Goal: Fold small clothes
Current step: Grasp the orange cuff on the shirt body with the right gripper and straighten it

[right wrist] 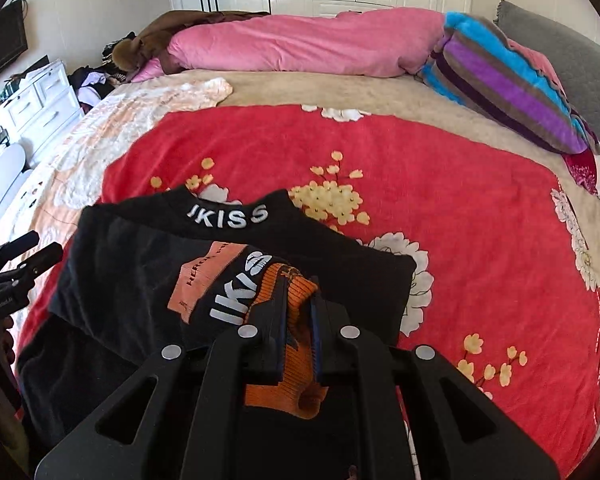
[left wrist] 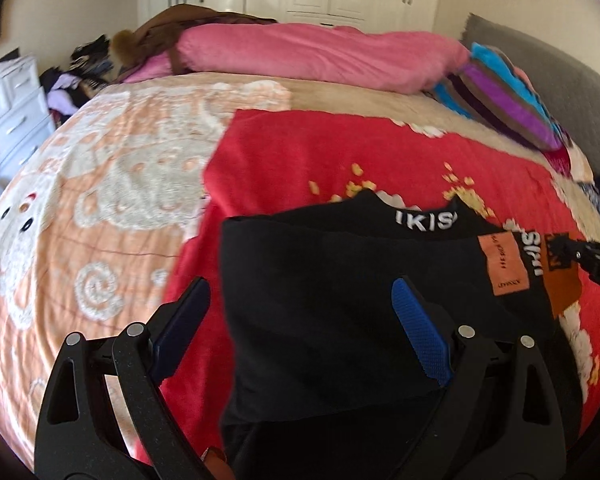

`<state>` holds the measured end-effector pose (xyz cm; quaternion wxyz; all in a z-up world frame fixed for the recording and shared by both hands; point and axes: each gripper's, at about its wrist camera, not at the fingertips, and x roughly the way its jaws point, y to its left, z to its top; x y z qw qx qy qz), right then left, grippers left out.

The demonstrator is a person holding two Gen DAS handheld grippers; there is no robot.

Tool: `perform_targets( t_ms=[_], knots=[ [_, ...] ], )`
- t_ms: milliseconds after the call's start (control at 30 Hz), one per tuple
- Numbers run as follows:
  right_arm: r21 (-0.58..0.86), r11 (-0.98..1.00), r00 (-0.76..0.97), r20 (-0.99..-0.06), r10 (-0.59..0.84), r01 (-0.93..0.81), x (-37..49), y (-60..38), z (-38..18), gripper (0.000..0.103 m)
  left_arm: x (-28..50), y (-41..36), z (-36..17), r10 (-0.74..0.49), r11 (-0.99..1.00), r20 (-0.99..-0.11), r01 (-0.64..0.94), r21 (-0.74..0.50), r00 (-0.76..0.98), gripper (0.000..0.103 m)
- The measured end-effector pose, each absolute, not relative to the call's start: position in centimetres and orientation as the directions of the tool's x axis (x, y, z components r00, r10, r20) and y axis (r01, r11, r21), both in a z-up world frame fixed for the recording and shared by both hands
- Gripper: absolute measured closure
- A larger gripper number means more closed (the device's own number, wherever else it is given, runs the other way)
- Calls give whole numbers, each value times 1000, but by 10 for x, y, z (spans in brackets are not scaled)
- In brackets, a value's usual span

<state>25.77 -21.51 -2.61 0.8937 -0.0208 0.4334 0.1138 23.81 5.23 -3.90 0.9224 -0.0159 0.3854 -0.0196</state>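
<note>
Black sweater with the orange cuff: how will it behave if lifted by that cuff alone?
The black sweater likely droops: its folds lie limp. The orange cuff, pinched in the right gripper, is ribbed knit and may stretch. The pile red blanket would probably drag on it.

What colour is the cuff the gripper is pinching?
Orange cuff, ribbed, on the black garment; clearest in the right wrist view.

Both tools are showing matte black, speckled plastic frames with triangular cut-outs and round silver rivets at the pivots. The left hand-held gripper (left wrist: 302,312) is wearing ribbed blue finger pads (left wrist: 420,330); the right hand-held gripper (right wrist: 298,312) is showing dark, blue-edged pads.
</note>
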Motion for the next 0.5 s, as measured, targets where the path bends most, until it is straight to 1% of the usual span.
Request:
perform_targets(
  t_ms=[233, 367, 400, 433, 500],
  knots=[
    [38, 977, 586, -795, 155, -208, 267, -218, -41, 92, 246, 41, -48, -90, 996, -709, 66, -61, 700, 18],
    [25, 981, 569, -811, 134, -194, 273, -220, -52, 90, 252, 38, -62, -72, 997, -752, 64, -40, 655, 20],
    [21, 981, 568, -813, 130, -194, 274, -220, -54, 90, 254, 39, -65, -82, 996, -759, 67, -51, 646, 21],
    [13, 982, 568, -814, 120, -189, 275, -221, -55, 88, 256, 41, -69, -100, 995, -769, 64, -77, 632, 23],
    [10, 985, 578, -809, 109, -173, 274, -225, -54, 87, 258, 44, -74, -116, 993, -786, 52, -107, 608, 23]
  ],
)
